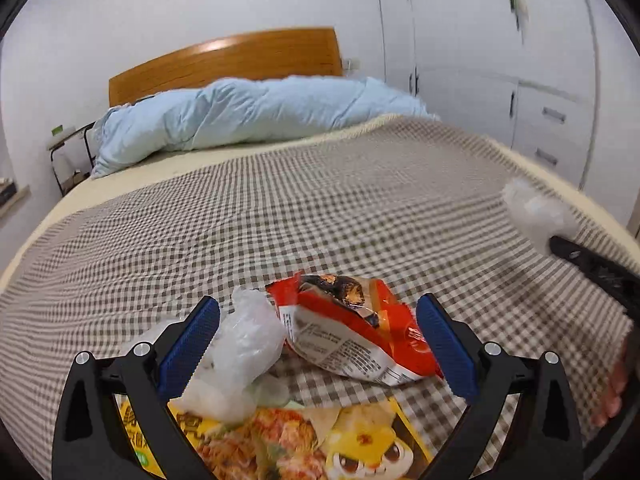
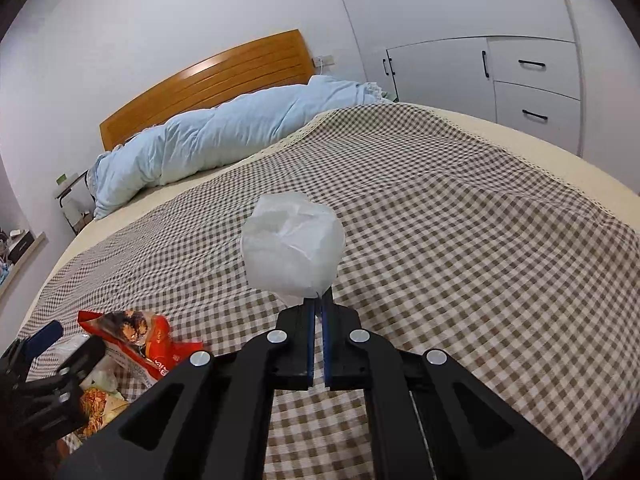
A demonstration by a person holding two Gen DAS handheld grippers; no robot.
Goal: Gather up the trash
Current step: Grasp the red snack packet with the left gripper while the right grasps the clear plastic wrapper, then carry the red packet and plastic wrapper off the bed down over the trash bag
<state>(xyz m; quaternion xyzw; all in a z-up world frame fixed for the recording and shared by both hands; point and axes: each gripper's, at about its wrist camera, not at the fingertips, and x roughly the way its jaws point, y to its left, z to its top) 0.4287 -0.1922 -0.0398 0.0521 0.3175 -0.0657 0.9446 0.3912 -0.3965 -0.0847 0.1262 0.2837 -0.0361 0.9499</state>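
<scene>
Across the brown-checked bed cover (image 2: 460,208), the right gripper (image 2: 318,308) pinches a crumpled white plastic bag (image 2: 292,244) aloft, while the left gripper (image 1: 320,344), jaws wide, straddles a red snack wrapper (image 1: 352,336), clear bag (image 1: 244,344) and yellow packet (image 1: 312,440) uncollected.

You are looking across a bed (image 2: 460,208) spread with a brown-and-cream checked cover (image 1: 320,208). A pale blue duvet (image 1: 248,116) lies bunched across the head end, in front of a wooden headboard (image 1: 228,60). White wardrobe doors and drawers (image 2: 532,76) with dark handles fill the wall to your right. A small bedside stand (image 1: 68,140) sits at the far left.
</scene>
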